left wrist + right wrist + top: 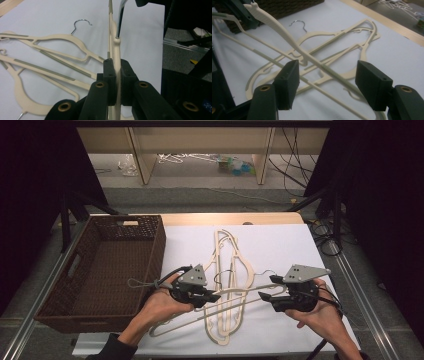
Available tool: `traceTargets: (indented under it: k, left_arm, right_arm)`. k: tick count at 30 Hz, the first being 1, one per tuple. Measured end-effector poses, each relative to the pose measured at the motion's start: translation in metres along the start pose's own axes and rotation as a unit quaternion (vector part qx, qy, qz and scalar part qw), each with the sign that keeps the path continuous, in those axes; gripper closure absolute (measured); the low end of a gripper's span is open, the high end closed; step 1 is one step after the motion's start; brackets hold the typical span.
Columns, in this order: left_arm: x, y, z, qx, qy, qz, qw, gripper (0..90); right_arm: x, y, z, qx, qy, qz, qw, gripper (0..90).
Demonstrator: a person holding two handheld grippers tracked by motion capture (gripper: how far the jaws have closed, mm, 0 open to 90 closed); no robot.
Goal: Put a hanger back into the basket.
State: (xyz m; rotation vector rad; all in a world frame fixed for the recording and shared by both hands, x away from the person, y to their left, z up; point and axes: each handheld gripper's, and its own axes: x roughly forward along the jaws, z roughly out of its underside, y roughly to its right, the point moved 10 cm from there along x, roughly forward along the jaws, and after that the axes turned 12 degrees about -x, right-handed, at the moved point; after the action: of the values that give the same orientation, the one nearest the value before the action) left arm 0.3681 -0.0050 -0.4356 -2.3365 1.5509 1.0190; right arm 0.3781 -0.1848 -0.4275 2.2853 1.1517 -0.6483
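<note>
Left gripper [115, 82] is clamped on the lifted hanger [235, 294], near its neck. Right gripper [327, 83] has its jaws wide, the hanger's arm between the pads, untouched. Hanger hangs just above the pile [227, 270], long axis across the table, hook toward the right gripper. Best to keep it level while swinging to the basket [75, 265], so it clears the pile.

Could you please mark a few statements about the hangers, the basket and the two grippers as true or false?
1. The left gripper is clamped on a cream hanger. True.
2. The right gripper is shut tight. False: its fingers stand apart, touching nothing.
3. The wicker basket holds several hangers. False: no hanger lies in it.
4. More hangers lie on the white table cover. True.
</note>
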Motion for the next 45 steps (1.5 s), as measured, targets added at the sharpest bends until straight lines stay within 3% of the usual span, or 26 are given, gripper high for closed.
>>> traceTargets:
  k: [2, 5, 8, 9, 10, 11, 13, 22, 23, 27, 28, 30, 35, 37, 39, 40, 41, 43, 44, 45]
  left_arm:
    - [-0.003, -0.002, -0.002, -0.004, 0.002, -0.004, 1.0, 85.5]
    - [-0.015, -0.013, -0.013, -0.032, 0.025, -0.015, 0.999, 85.5]
    - [-0.024, -0.018, -0.02, -0.042, 0.034, -0.024, 0.9983, 85.5]
    - [-0.037, -0.021, -0.033, -0.055, 0.061, -0.027, 0.9963, 85.5]
    - [-0.042, -0.02, -0.039, -0.061, 0.072, -0.022, 0.9952, 85.4]
    - [-0.047, -0.02, -0.044, -0.064, 0.081, -0.019, 0.9945, 85.5]
    - [-0.057, -0.02, -0.054, -0.067, 0.092, -0.018, 0.9933, 85.5]
    - [-0.117, -0.024, -0.094, -0.046, 0.113, -0.057, 0.9909, 85.5]
    - [-0.124, -0.027, -0.095, -0.041, 0.111, -0.065, 0.9908, 85.5]
    - [-0.157, -0.048, -0.093, -0.039, 0.116, -0.111, 0.9862, 85.5]
    - [-0.157, -0.048, -0.093, -0.039, 0.116, -0.111, 0.9862, 85.5]
    - [-0.178, -0.071, -0.084, -0.044, 0.121, -0.146, 0.9808, 85.5]
    - [-0.205, -0.109, -0.061, -0.064, 0.127, -0.188, 0.9717, 85.5]
    - [-0.215, -0.125, -0.05, -0.076, 0.125, -0.209, 0.9669, 85.5]
    - [-0.223, -0.137, -0.04, -0.085, 0.126, -0.221, 0.9634, 85.5]
    - [-0.223, -0.137, -0.04, -0.085, 0.126, -0.221, 0.9634, 85.5]
    - [-0.23, -0.15, -0.03, -0.092, 0.13, -0.231, 0.9598, 85.5]
    - [-0.235, -0.16, -0.023, -0.091, 0.136, -0.234, 0.9583, 85.5]
    - [-0.237, -0.164, -0.017, -0.105, 0.134, -0.241, 0.9557, 85.5]
    - [-0.24, -0.167, -0.013, -0.107, 0.133, -0.243, 0.9549, 85.5]
  right_arm:
    - [-0.001, 0.001, 0.001, 0.006, 0.005, 0.008, 0.9999, 36.1]
    - [-0.001, 0.003, 0.001, 0.011, 0.028, 0.02, 0.9994, 35.9]
    - [-0.002, 0.002, 0.002, 0.016, 0.036, 0.02, 0.999, 35.6]
    - [-0.004, 0.0, 0.002, 0.017, 0.043, 0.015, 0.9988, 33.2]
    - [-0.004, -0.002, 0.003, 0.017, 0.045, 0.008, 0.9988, 32.6]
    - [-0.005, -0.005, 0.003, 0.02, 0.049, 0.001, 0.9986, 32.5]
    - [-0.007, -0.004, 0.002, 0.016, 0.065, 0.01, 0.9977, 32.1]
    - [-0.005, -0.015, 0.016, 0.027, 0.067, -0.004, 0.9973, 30.4]
    - [-0.004, -0.016, 0.018, 0.027, 0.069, -0.006, 0.9972, 30.4]
    - [-0.001, -0.018, 0.022, 0.028, 0.068, -0.01, 0.9972, 29.7]
    - [-0.001, -0.018, 0.022, 0.028, 0.068, -0.01, 0.9972, 29.7]
    - [0.001, -0.018, 0.024, 0.031, 0.07, -0.006, 0.997, 29.0]
    - [0.003, -0.018, 0.025, 0.034, 0.072, -0.001, 0.9968, 27.6]
    - [0.004, -0.018, 0.026, 0.037, 0.071, -0.001, 0.9968, 27.5]
    - [0.005, -0.019, 0.027, 0.036, 0.068, -0.003, 0.997, 27.5]
    - [0.005, -0.019, 0.027, 0.036, 0.068, -0.003, 0.997, 27.5]
    - [0.007, -0.02, 0.03, 0.035, 0.064, -0.006, 0.9973, 27.2]
    - [0.009, -0.021, 0.031, 0.039, 0.061, -0.008, 0.9974, 26.9]
    - [0.008, -0.021, 0.032, 0.038, 0.056, -0.008, 0.9977, 26.9]
    - [0.008, -0.022, 0.032, 0.037, 0.056, -0.009, 0.9977, 26.9]
